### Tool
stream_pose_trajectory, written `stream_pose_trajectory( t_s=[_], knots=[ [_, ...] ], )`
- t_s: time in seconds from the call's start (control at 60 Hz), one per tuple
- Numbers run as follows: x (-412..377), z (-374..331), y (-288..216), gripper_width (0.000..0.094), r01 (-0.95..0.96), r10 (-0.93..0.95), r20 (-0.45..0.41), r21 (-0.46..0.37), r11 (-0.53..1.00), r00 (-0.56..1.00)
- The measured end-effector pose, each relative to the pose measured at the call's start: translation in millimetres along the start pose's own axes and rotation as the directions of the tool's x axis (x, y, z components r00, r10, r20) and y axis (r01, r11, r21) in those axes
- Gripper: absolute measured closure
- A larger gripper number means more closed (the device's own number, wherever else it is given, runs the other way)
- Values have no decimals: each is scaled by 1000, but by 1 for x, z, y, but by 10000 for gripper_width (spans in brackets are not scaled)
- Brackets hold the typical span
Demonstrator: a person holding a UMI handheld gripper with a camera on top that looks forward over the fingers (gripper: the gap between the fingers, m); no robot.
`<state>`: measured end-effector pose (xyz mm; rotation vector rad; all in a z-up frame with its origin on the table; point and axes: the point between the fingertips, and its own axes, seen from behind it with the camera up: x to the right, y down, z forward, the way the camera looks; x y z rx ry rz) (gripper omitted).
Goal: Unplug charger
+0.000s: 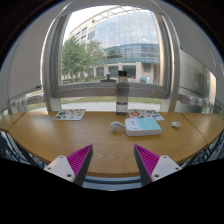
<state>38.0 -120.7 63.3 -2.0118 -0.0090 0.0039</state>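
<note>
My gripper point(113, 162) is open and holds nothing; its two fingers with magenta pads point(78, 160) stand wide apart over the near edge of a wooden table point(100, 143). Far beyond the fingers a small white object point(117, 127) lies on the table beside a stack of books; it may be the charger, but I cannot tell. No cable or socket shows clearly.
A tall bottle point(122, 95) stands at the table's far edge by the window. A stack of books point(143, 125) lies right of centre, a magazine point(70, 114) at the far left, a small white item point(176, 124) at the far right. Buildings show outside.
</note>
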Motion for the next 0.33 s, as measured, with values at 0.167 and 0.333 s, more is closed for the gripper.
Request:
stream_pose_trajectory(
  t_s=[0.167,0.333],
  knots=[
    [-7,-6,1,115,-3,3,11,7,1000,1000],
    [-10,-9,3,113,-3,2,19,4,1000,1000]
  ],
)
